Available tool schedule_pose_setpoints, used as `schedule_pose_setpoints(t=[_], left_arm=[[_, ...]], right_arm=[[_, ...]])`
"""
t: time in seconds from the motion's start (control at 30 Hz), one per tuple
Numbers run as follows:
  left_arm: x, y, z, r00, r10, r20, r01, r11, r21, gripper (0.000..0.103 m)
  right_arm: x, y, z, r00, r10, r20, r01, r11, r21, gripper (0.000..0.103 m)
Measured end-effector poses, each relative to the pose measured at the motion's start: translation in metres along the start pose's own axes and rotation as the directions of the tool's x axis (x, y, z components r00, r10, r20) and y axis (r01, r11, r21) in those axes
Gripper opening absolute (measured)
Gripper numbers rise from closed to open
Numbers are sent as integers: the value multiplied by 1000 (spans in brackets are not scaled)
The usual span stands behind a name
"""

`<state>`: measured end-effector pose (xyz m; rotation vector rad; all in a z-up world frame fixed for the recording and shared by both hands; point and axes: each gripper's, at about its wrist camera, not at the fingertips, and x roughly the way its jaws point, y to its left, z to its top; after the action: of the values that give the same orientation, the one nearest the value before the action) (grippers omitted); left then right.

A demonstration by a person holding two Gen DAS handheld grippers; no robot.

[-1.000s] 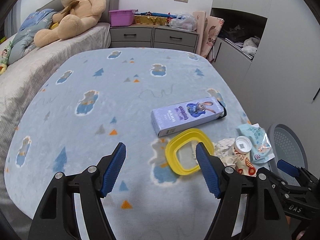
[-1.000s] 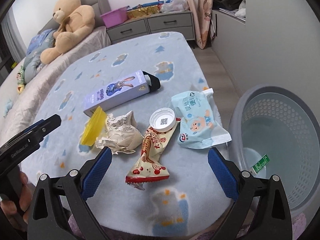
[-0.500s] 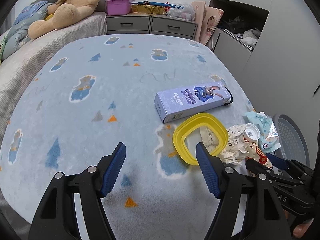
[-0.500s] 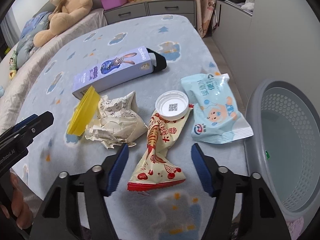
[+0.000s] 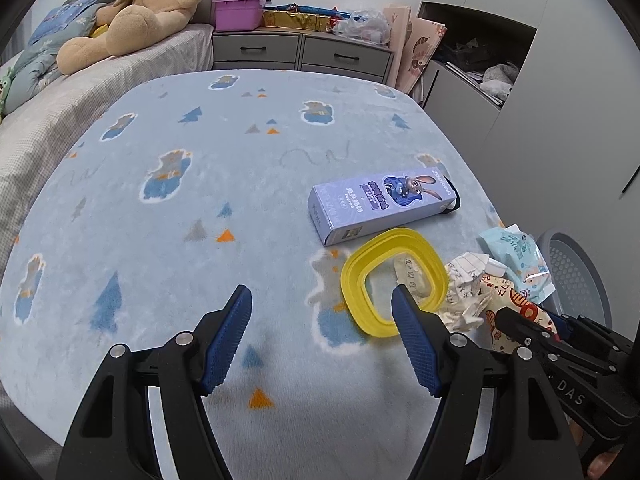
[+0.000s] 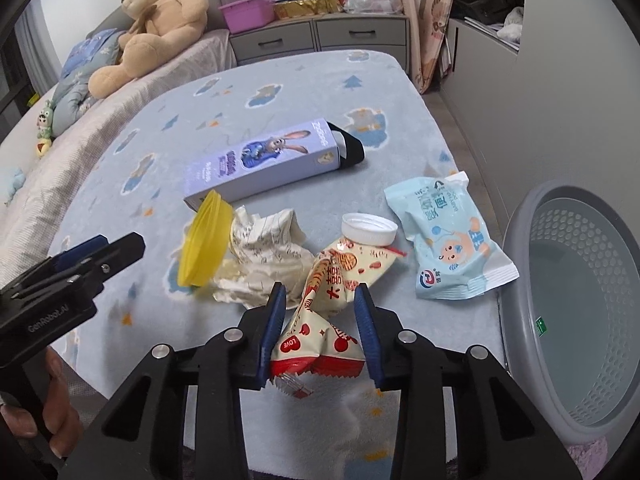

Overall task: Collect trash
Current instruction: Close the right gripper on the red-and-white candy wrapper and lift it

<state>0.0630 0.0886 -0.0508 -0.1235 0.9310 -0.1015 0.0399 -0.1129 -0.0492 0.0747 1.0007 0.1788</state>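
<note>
barely begun: the bin looks almost empty. left of it on the bed lie wrapper, cap, pouch, paper, ring, box. right gripper narrowed around the wrapper; left gripper wide, empty.

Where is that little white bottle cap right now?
In the right wrist view the white cap lies on the blue blanket, resting on the far end of the red-and-cream snack wrapper, just left of the pale blue wipes pack.
</note>
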Motion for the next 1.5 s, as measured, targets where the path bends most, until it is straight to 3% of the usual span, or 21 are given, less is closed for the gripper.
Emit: schedule_pose_setpoints(t=[0.27, 0.5, 0.63, 0.8, 0.93, 1.17, 1.23, 1.33, 1.37, 1.5], left_arm=[[-10, 0, -6, 1000, -15, 5, 15, 1000, -1, 69], [-15, -3, -14, 1000, -20, 6, 20, 1000, 11, 69], [-16, -4, -20, 1000, -23, 2, 23, 1000, 17, 69], [-19, -6, -24, 1000, -27, 0, 27, 999, 24, 70], [-20, -7, -26, 1000, -29, -1, 29, 999, 27, 69], [-19, -6, -30, 999, -34, -13, 35, 999, 26, 69], [-18, -7, -30, 999, -38, -19, 38, 999, 25, 69], [-15, -7, -30, 998, -49, -30, 49, 999, 18, 69], [-14, -8, -29, 998, -52, -33, 52, 999, 15, 69], [-8, -9, -22, 997, -58, -43, 58, 998, 3, 69]], right_arm=[[-18, 4, -6, 999, 13, 33, -14, 1000, 4, 33], [-14, -2, -35, 1000, 22, -8, -21, 999, 31, 33], [-14, -6, -48, 1000, 14, -23, -13, 999, 47, 43], [-15, -13, -56, 999, 23, -41, -20, 997, 75, 46], [-17, -13, -56, 999, 27, -37, -24, 996, 89, 62], [-8, -15, -51, 998, 16, -57, -10, 994, 105, 63], [-1, -18, -51, 997, 22, -76, -13, 993, 119, 60], [5, -21, -52, 995, 31, -97, -17, 990, 137, 37], [5, -22, -52, 995, 23, -95, -10, 991, 136, 33], [1, -24, -51, 996, 34, -77, -23, 990, 141, 29]])
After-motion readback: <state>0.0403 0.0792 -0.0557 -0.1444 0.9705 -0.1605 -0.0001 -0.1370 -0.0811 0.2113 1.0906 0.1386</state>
